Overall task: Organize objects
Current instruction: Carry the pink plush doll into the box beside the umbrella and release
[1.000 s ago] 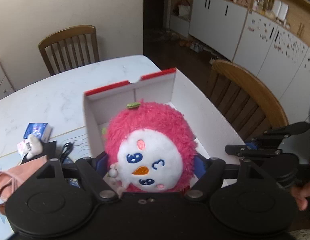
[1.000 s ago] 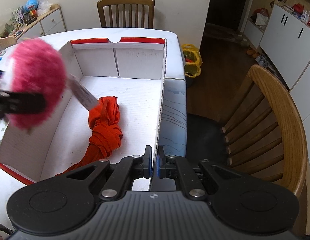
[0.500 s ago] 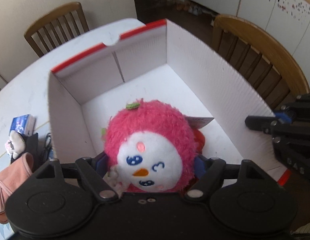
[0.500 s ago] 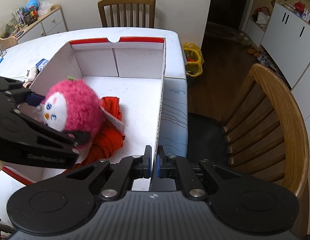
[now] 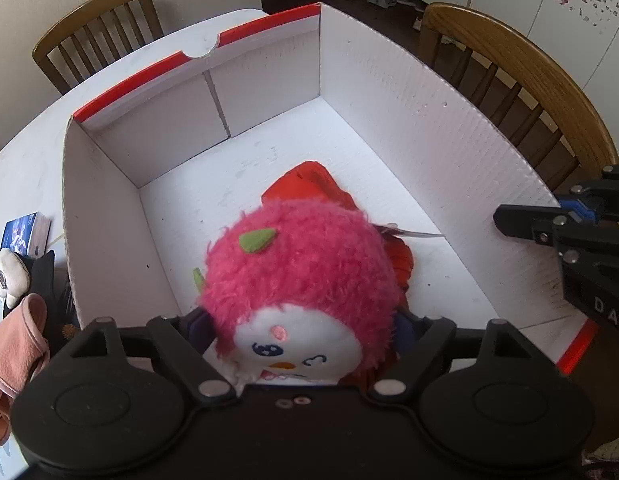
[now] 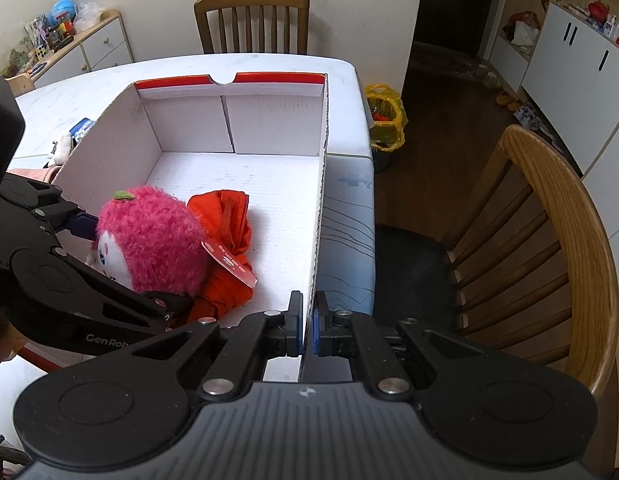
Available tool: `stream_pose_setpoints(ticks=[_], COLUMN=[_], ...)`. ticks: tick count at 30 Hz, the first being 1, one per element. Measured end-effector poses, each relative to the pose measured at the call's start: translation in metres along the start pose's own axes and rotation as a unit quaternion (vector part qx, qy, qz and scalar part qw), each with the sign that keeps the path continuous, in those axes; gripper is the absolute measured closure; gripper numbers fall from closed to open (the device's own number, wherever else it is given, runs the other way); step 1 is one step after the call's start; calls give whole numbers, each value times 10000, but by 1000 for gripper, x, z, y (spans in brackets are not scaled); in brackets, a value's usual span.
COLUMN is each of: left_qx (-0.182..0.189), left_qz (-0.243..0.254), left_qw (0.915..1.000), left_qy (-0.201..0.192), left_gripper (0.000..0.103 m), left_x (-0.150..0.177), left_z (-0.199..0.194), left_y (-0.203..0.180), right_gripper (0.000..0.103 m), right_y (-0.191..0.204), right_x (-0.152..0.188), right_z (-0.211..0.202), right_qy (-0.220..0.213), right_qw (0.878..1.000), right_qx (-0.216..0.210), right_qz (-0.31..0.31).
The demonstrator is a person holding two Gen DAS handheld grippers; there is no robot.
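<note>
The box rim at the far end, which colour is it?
Red; the far rim of the white box shows best in the right wrist view.

Lighting: soft, even daylight; source not seen. White corrugated cardboard box with red rim [image 5: 429,120] rendered bright, its inner walls lightly shaded. Dark doorway [image 6: 449,12] left dim. Soft sheen noted on curved wooden chair back [image 6: 581,240]. Distortion: strong fisheye bending at edges, corners vignetted black. Focus: sharp centrally; fluffy pink round plush toy [image 5: 305,280] slightly soft up close.
</note>
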State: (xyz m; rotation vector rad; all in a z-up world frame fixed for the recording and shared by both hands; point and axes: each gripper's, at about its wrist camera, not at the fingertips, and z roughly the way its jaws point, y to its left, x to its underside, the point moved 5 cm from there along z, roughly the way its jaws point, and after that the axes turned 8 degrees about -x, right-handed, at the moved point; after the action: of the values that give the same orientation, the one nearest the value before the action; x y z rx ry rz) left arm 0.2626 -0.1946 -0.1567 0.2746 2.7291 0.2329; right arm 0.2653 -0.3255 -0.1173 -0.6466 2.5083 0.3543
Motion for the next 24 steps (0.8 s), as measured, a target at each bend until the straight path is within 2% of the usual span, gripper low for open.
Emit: stream_pose_setpoints(ticks=[13,19,24], left_qx=[135,406,402], left_qz=[-240,-490,-567], left_qw=[9994,9968,9949], left_qy=[-215,-490,-736], left_gripper=[16,16,16], left_x=[0,2,8], left_z=[-21,-48,-71], left_y=[8,16,26], right_gripper=[99,99,99], right_y=[0,3,4], right_x=[0,-1,-1], right_z=[0,0,-1], right_qy=[15,23,18], right_qw=[10000,10000,9999], right_qx=[42,79,111], right_qz=[-18,-30,-38])
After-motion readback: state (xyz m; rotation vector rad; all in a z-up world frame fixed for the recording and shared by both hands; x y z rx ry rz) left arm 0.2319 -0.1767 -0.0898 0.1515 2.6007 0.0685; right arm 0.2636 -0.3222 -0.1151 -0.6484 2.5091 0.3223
